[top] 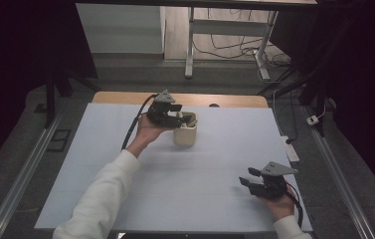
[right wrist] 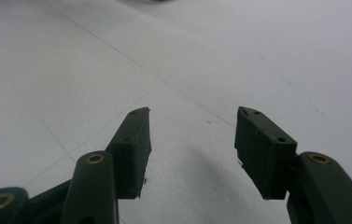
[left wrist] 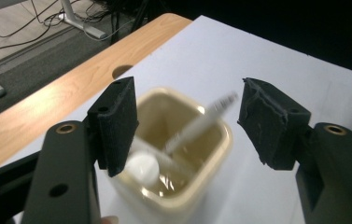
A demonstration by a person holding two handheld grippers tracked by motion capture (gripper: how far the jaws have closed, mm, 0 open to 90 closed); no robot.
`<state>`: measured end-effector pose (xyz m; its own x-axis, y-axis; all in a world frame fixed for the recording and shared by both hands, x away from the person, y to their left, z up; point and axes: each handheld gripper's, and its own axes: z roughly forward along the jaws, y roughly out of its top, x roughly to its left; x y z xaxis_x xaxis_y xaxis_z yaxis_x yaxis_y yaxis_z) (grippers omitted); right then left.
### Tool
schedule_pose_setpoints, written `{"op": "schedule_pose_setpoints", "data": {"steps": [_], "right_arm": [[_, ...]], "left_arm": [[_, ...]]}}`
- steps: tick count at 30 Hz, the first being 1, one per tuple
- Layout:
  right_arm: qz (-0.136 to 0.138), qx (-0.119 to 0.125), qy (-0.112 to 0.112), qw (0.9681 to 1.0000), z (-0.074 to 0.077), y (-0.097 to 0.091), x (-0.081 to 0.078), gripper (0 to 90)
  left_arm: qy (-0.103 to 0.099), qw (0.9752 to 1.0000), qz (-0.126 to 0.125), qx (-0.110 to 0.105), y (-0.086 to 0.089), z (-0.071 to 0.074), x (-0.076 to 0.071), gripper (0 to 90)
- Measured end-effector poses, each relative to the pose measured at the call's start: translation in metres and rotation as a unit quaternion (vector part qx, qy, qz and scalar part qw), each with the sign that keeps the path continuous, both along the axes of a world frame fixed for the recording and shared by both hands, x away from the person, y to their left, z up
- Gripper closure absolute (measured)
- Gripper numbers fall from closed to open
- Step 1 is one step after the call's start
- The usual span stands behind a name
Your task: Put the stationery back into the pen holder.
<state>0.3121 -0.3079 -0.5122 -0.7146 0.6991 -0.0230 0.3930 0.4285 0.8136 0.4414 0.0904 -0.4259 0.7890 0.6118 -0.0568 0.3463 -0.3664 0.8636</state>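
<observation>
One cream cup (left wrist: 183,154), perhaps two white utensils (left wrist: 201,122) inside, two tongs.

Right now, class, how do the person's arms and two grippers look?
Both sleeves are white. The left gripper and right gripper are black, each topped by a grey three-cornered plate and trailing a black cable. Jaws carry black foam pads and brass-coloured rivets.

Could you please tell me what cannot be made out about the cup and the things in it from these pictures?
- High view: the left gripper covers the mouth of the cup, hiding what is inside.
- Left gripper view: the white stick and the round white piece in the cup are blurred, so what they are is unclear.
- Left gripper view: the bottom edge cuts off the cup's base.
</observation>
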Motion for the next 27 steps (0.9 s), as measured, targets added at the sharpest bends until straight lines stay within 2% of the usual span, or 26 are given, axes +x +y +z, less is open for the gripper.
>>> {"op": "schedule_pose_setpoints", "data": {"steps": [6,10,22,27], "right_arm": [[-0.002,0.002,-0.003,1.0000,0.000,-0.001,0.000,44.8],[-0.002,0.001,-0.004,1.0000,0.001,-0.001,0.000,44.8],[0.001,-0.003,-0.006,1.0000,-0.001,-0.001,0.003,44.8],[0.002,-0.007,-0.008,0.9999,-0.001,-0.001,0.004,44.7]], "left_arm": [[-0.008,0.9998,0.003,0.017,0.018,-0.008,-0.028,37.4],[-0.004,0.9999,0.001,0.012,0.031,-0.017,-0.050,37.3],[0.021,0.9995,0.022,0.010,0.071,-0.048,-0.112,36.1],[0.036,0.9984,0.039,0.021,0.089,-0.059,-0.136,33.8]]}}
